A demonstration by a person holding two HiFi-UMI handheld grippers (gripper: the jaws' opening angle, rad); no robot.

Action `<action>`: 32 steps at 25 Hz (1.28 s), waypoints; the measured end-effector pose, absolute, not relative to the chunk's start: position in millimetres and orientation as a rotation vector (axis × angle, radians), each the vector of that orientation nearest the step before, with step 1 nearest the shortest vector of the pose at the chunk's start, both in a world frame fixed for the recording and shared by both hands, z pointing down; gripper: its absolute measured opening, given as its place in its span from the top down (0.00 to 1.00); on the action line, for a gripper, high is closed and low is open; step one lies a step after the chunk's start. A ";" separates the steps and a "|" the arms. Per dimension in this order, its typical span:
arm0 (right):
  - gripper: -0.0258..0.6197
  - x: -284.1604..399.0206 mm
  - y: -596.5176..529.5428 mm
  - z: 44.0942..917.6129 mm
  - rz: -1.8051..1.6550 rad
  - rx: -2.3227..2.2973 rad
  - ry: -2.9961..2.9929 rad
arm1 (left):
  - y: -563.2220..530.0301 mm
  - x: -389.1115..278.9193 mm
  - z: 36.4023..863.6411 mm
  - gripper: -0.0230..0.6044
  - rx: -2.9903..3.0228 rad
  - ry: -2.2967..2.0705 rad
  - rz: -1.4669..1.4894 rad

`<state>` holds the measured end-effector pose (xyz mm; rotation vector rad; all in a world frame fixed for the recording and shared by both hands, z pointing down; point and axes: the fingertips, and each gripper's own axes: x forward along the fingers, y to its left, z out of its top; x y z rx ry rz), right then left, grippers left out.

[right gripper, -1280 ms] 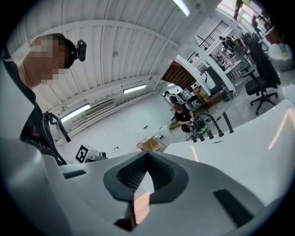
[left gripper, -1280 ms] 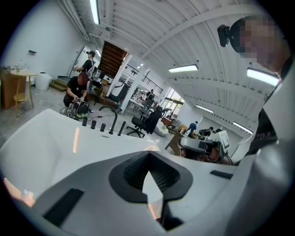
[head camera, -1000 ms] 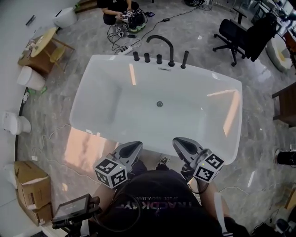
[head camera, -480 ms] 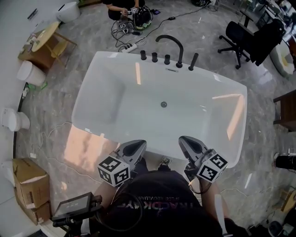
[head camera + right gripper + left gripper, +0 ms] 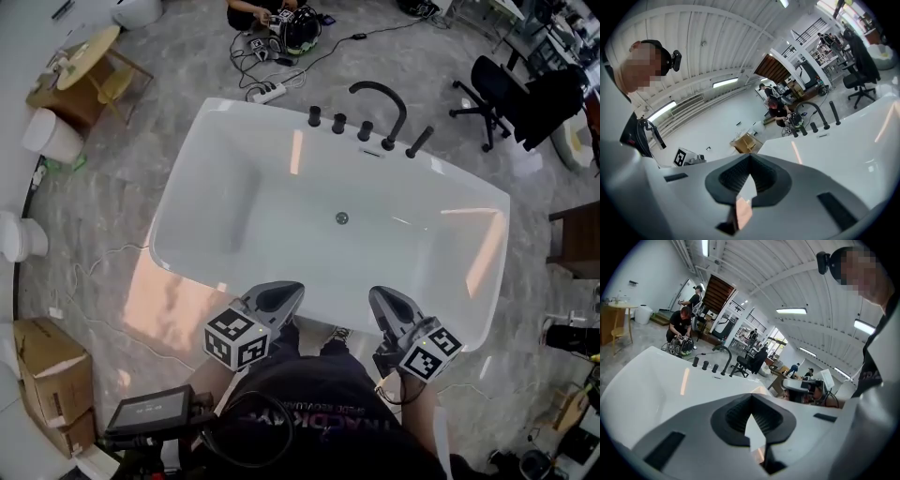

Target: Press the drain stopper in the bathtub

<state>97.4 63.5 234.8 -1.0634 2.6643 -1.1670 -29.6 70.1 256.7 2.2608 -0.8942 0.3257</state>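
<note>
Both grippers hang low at the person's waist, tips pointing over the near rim of the bathtub [image 5: 225, 197]. The left gripper [image 5: 279, 297] has its tongs pressed together on nothing, and the right gripper [image 5: 384, 302] is the same. Since a second ago they've barely stirred, though the tub now sits more skewed in the head view. The drain stopper [image 5: 341, 217] lies mid-floor below the faucet [image 5: 377, 85], well apart from both grippers. Bare white basin surrounds it.

small round drain stopper [image 5: 342, 218] mid-bathtub [image 5: 234, 187]
</note>
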 end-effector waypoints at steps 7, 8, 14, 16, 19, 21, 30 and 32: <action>0.94 48.5 42.3 247.1 -1.223 -1.113 2.687 | 54.4 -71.1 277.7 0.95 2.218 -0.817 0.318; 0.94 47.1 40.1 249.2 -1.227 -1.131 2.684 | 52.8 -74.0 281.3 0.95 2.213 -0.806 0.319; 0.94 57.6 34.5 257.1 -1.224 -1.219 2.667 | 31.5 -83.4 291.8 0.95 2.225 -0.787 0.345; 0.94 67.4 33.9 259.8 -1.224 -1.231 2.657 | 27.0 -80.1 290.3 0.95 2.233 -0.800 0.343; 0.94 81.4 31.6 262.7 -1.214 -1.220 2.664 | 24.2 -71.8 291.5 0.95 2.229 -0.832 0.345; 0.94 91.7 29.8 263.7 -1.206 -1.203 2.674 | 24.9 -66.1 294.0 0.95 2.215 -0.861 0.352; 0.94 155.9 28.5 283.2 -1.200 -1.153 2.709 | 40.5 -19.1 322.2 0.95 2.166 -0.934 0.430; 0.94 167.1 28.0 290.4 -1.206 -1.148 2.710 | 40.2 -8.2 328.7 0.95 2.166 -0.939 0.444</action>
